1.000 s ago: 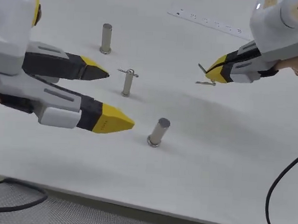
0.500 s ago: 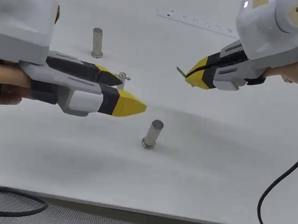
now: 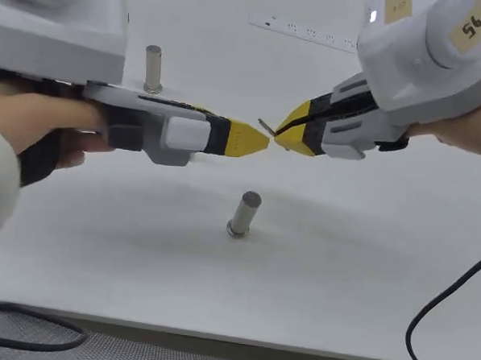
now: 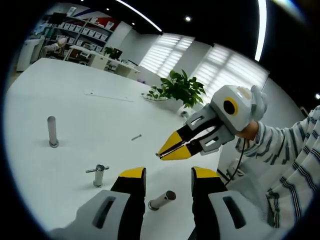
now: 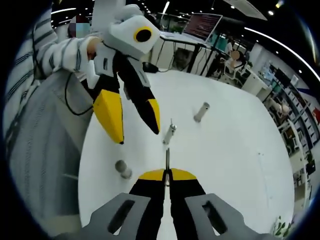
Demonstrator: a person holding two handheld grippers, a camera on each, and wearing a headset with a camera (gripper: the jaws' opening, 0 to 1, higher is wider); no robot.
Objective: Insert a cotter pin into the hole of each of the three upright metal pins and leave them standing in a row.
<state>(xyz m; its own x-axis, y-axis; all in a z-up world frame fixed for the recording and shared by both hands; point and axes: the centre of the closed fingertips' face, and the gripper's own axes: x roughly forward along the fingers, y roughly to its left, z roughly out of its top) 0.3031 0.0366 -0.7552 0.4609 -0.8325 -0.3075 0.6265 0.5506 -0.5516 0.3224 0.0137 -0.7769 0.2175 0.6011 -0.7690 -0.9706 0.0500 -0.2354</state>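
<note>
Three metal pins stand on the white table. The near pin (image 3: 244,214) leans a little and has no cotter pin in it. The far pin (image 3: 153,68) is bare too. The middle pin (image 4: 99,174) carries a cotter pin through its top. My right gripper (image 3: 281,139) is shut on a cotter pin (image 3: 266,126), which sticks out past its tips (image 5: 167,159). My left gripper (image 3: 257,140) is open (image 4: 169,175), its tips almost touching that cotter pin. Both hover above the near pin.
A loose cotter pin (image 4: 136,137) lies on the table beyond the pins. A white power strip (image 3: 313,32) lies at the far edge. A black cable (image 3: 435,319) hangs over the front right edge of the table (image 3: 341,258).
Both grippers have moved toward each other until their tips nearly meet above the near pin. The right gripper has lifted its cotter pin away from the table.
</note>
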